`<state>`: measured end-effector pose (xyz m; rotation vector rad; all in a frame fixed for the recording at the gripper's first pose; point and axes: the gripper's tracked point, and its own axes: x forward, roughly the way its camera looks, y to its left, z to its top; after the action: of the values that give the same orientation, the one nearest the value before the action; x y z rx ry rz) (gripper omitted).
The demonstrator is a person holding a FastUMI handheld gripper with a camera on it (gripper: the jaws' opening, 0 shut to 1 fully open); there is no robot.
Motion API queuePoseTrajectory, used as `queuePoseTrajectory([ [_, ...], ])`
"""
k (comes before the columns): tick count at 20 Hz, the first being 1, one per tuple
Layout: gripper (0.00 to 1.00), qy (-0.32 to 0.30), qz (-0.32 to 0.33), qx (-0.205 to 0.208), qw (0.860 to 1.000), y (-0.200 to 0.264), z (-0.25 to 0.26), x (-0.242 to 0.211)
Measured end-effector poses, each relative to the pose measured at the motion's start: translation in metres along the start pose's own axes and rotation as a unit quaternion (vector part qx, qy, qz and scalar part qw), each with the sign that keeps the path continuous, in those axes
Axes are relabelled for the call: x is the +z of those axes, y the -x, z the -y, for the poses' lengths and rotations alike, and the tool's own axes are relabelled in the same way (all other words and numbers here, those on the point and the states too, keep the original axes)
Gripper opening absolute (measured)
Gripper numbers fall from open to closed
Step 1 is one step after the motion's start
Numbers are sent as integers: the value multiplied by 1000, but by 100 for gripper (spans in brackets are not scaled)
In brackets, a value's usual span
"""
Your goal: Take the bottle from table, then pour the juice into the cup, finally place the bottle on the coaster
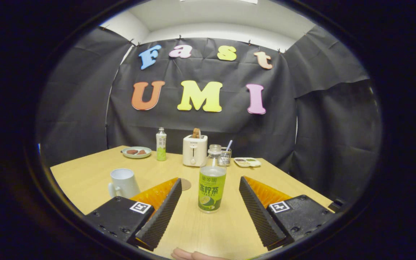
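Jaws [210, 187] wide open, holding nothing; one bottle [211, 183] stands upright between the tips.
Beside the left jaw are one cup [122, 183] and probably one coaster [185, 184], half hidden; a second bottle [161, 144] stands far beyond on the bench [85, 177].

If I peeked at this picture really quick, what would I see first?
First, the clear uncapped bottle with a green label, upright on the pale wooden table just ahead of the open gripper, its fingers apart on either side. Next, the white mug beside one finger, then the cream toaster with toast, far beyond.
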<state>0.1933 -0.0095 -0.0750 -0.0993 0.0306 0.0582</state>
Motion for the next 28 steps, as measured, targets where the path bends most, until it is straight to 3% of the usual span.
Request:
queuePoseTrajectory([
  [5, 100, -34, -32, -4, 999, -53, 7, -19],
  [10, 100, -56, -25, 25, 998, -92, -1, -22],
  [15, 100, -43, -28, 25, 998, -113, 1, -30],
  [17, 98, -52, -26, 20, 998, -113, 3, -33],
  [21, 80, -50, -28, 7, 998, -99, 6, -30],
  [28, 80, 34, -14, -13, 999, -70, -1, 6],
])
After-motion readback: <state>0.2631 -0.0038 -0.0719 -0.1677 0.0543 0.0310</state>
